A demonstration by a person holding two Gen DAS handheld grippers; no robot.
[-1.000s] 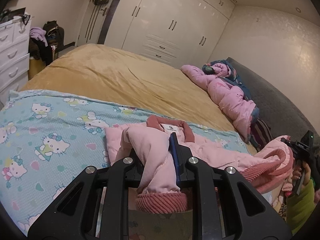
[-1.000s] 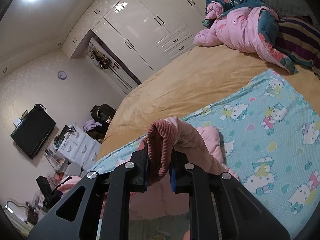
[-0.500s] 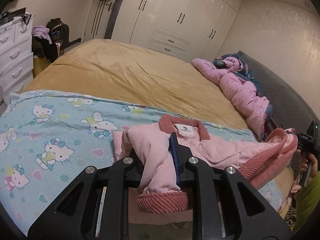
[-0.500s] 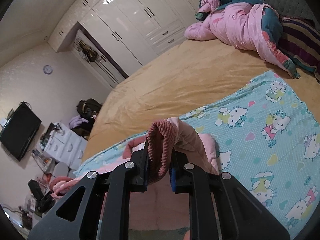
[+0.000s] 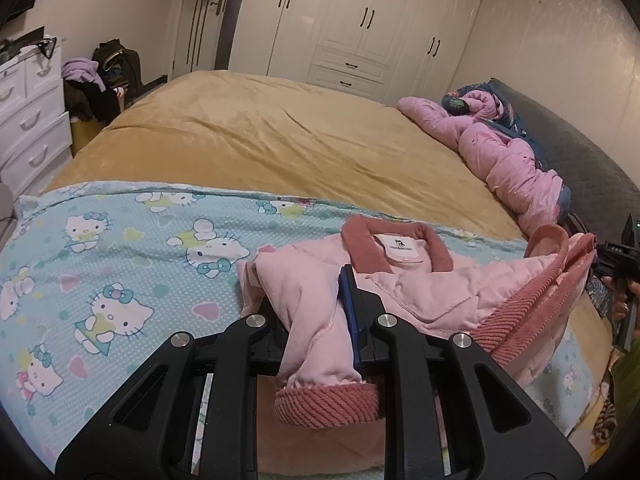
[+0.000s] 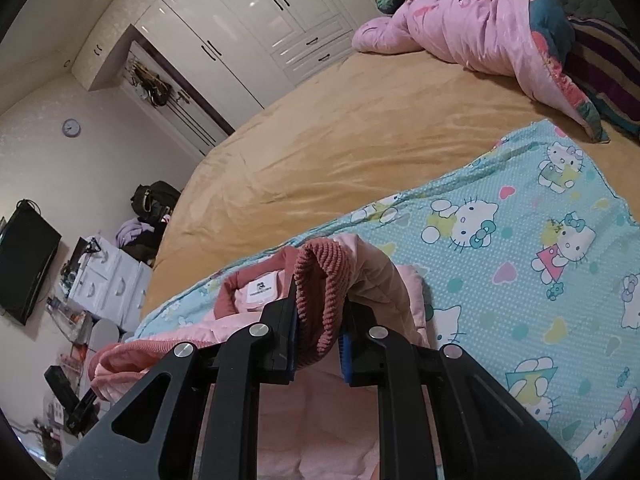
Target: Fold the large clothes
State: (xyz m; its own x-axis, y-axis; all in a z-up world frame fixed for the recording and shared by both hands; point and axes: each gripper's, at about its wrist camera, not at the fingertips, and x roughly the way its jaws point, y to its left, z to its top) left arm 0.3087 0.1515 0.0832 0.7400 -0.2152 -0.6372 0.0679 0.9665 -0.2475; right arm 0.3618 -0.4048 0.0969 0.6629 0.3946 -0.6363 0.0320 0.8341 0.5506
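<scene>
A pink quilted jacket with a dark-pink ribbed collar and hem lies on the cat-print turquoise blanket, its collar and white label facing up. My left gripper is shut on one pink sleeve, whose ribbed cuff hangs below the jaws. My right gripper is shut on the jacket's ribbed edge, which folds over the jaws. The right gripper also shows at the far right of the left wrist view, with a hand on it and the jacket's ribbed hem raised beside it. The jacket trails left from the right gripper.
The blanket lies over a wide bed with a mustard cover. A bunched pink quilt and striped pillow lie by the grey headboard. White wardrobes stand behind; a white drawer unit and piled bags stand left.
Both grippers have moved forward and down over the bed, carrying the jacket with them. The collar now lies farther onto the blanket. Both grips hold as before.
</scene>
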